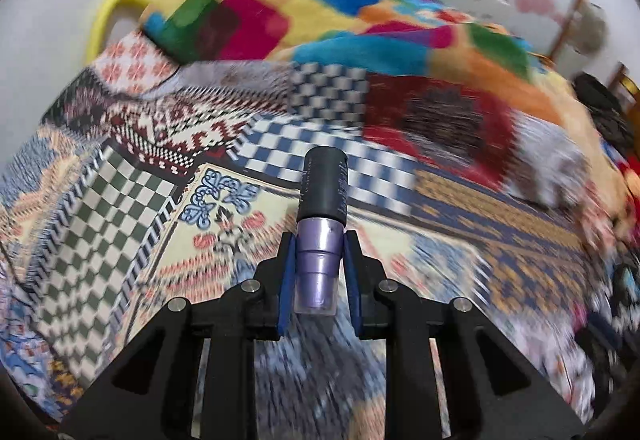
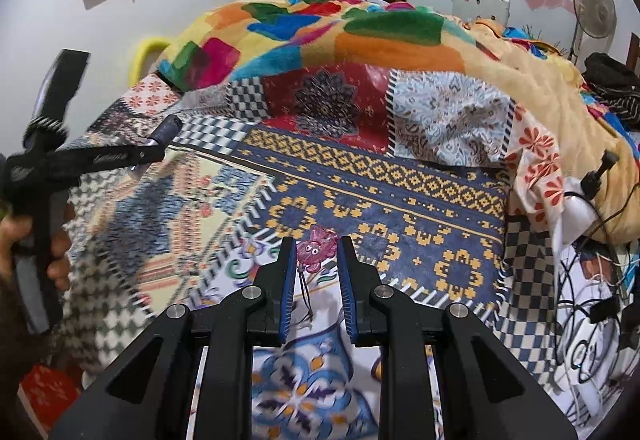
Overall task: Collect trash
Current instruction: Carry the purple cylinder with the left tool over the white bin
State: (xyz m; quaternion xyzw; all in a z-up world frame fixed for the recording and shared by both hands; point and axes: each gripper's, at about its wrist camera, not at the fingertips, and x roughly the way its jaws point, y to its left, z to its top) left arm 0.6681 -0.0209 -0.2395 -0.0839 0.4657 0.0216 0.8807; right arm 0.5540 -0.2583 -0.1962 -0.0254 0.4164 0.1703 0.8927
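Observation:
My left gripper (image 1: 319,240) is shut on a small tube (image 1: 321,224) with a purple body and a black cap, held above the patchwork bedsheet (image 1: 168,207). The same gripper (image 2: 154,153) with the tube (image 2: 166,129) shows at the left of the right wrist view, in a person's hand. My right gripper (image 2: 317,244) is open above the sheet. A pink cartoon tag (image 2: 317,248) with a thin black string lies on the sheet between its fingers; contact cannot be told.
A colourful fleece blanket (image 2: 340,35) is piled at the bed's far side. Cables, a white charger and a black plug (image 2: 592,195) lie at the right edge. A red box (image 2: 44,396) sits low left. A fan (image 2: 594,11) stands at back right.

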